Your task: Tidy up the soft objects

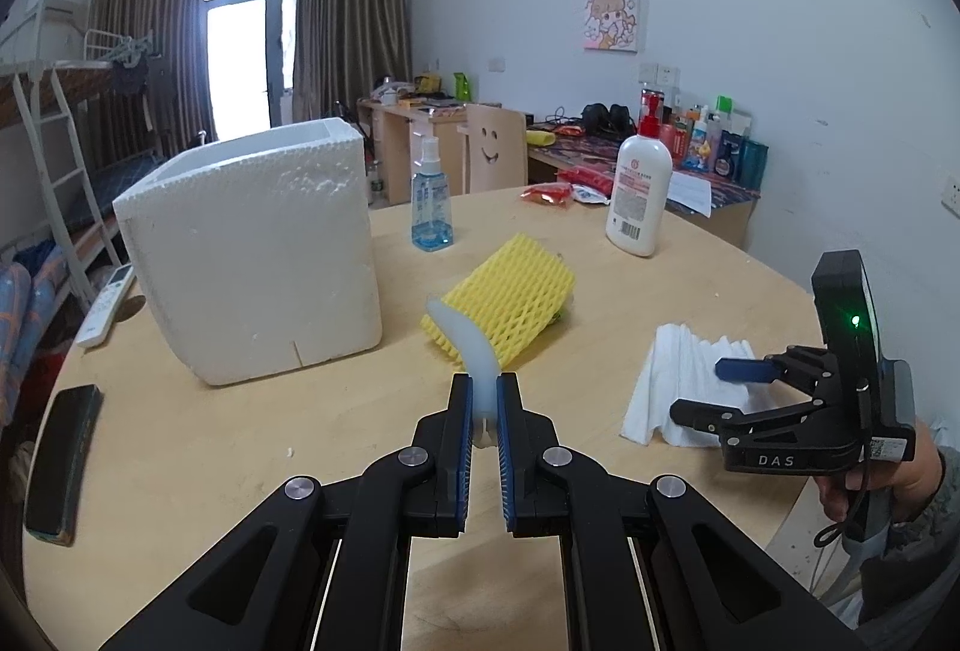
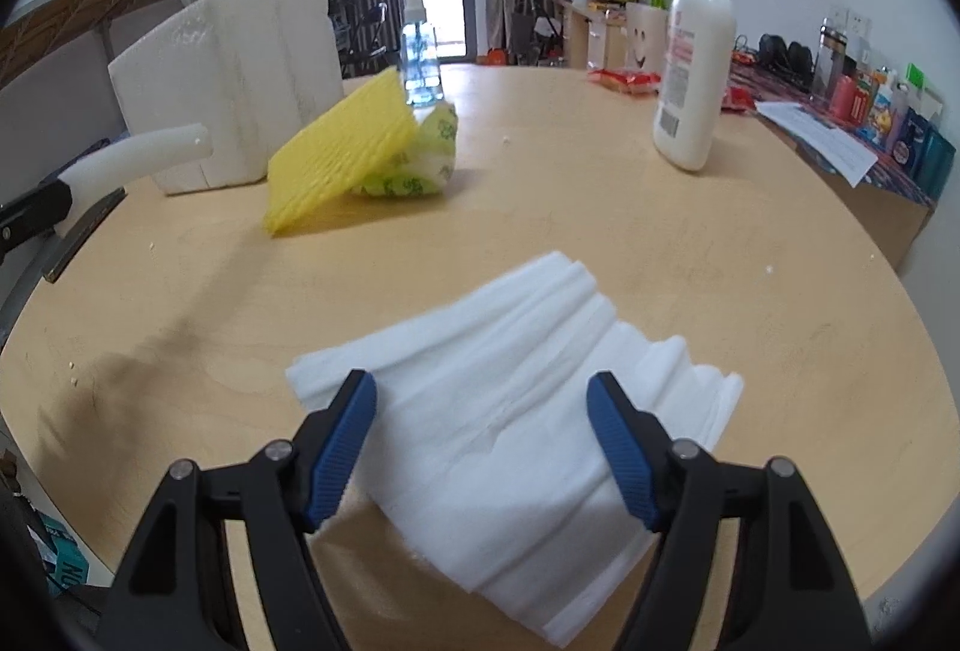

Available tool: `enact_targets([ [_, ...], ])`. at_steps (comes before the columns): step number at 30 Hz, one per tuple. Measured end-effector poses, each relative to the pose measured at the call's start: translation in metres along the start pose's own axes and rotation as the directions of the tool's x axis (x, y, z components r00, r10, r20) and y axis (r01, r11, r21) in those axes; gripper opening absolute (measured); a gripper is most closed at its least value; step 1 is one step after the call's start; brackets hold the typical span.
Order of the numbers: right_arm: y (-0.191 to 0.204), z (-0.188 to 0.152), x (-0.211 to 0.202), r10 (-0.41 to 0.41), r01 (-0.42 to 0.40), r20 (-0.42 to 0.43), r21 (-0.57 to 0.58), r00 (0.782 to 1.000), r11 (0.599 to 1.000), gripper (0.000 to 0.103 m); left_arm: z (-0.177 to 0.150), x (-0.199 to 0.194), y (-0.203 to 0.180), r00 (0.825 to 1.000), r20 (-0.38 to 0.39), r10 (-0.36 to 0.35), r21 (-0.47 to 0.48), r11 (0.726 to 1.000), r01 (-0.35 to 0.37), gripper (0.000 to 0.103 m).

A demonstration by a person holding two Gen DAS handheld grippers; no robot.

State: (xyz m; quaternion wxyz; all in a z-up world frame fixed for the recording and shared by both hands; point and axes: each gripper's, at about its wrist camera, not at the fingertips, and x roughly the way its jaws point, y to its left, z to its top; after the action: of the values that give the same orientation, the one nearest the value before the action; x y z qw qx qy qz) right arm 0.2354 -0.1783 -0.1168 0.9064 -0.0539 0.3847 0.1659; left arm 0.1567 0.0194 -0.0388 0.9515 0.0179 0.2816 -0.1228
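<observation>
White foam tube [image 1: 474, 351] pinched in left gripper [image 1: 483, 411], centre of frame, likely bound for foam box [image 1: 252, 255] at left. Right gripper [image 2: 483, 441] spread wide, straddling white folded sheet [image 2: 510, 387] low on tabletop [image 2: 600, 231], poised to grab. Yellow foam net [image 2: 342, 153] propped upper left.

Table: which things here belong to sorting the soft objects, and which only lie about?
Job: foam tube, yellow foam net, white cloth, foam box.
Lying about: lotion bottle, spray bottle, remote, phone.
</observation>
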Motion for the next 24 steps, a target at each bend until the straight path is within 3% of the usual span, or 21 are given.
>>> enact_targets([
  [4, 0.003, -0.003, -0.003, -0.036, 0.036, -0.001, -0.026, 0.999, 0.999, 0.051, -0.001, 0.0, 0.002, 1.0, -0.001, 0.004, -0.007, 1.0, -0.004, 0.008],
  [7, 0.005, -0.004, -0.005, -0.047, 0.047, 0.0, -0.038, 0.999, 0.998, 0.031, -0.003, -0.001, 0.002, 1.0, 0.001, 0.001, -0.007, 1.0, -0.001, 0.008],
  [8, 0.005, -0.005, -0.006, -0.044, 0.044, -0.001, -0.042, 0.999, 0.998, 0.017, -0.003, -0.001, 0.002, 1.0, 0.002, 0.0, -0.008, 1.0, 0.0, 0.008],
  [9, 0.006, -0.005, -0.007, -0.04, 0.039, -0.001, -0.048, 0.999, 0.998, 0.011, -0.003, -0.001, 0.003, 1.0, 0.003, 0.0, -0.012, 1.0, 0.0, 0.008],
  [14, 0.006, -0.003, -0.007, 0.008, -0.008, 0.018, -0.035, 1.0, 0.999, 0.008, -0.002, -0.005, 0.004, 1.0, 0.011, 0.007, -0.011, 1.0, -0.007, 0.008],
  [24, 0.024, 0.023, -0.042, 0.07, -0.06, 0.15, -0.069, 0.986, 0.996, 0.008, 0.005, -0.031, 0.007, 0.996, 0.066, 0.057, -0.003, 0.998, -0.057, 0.008],
])
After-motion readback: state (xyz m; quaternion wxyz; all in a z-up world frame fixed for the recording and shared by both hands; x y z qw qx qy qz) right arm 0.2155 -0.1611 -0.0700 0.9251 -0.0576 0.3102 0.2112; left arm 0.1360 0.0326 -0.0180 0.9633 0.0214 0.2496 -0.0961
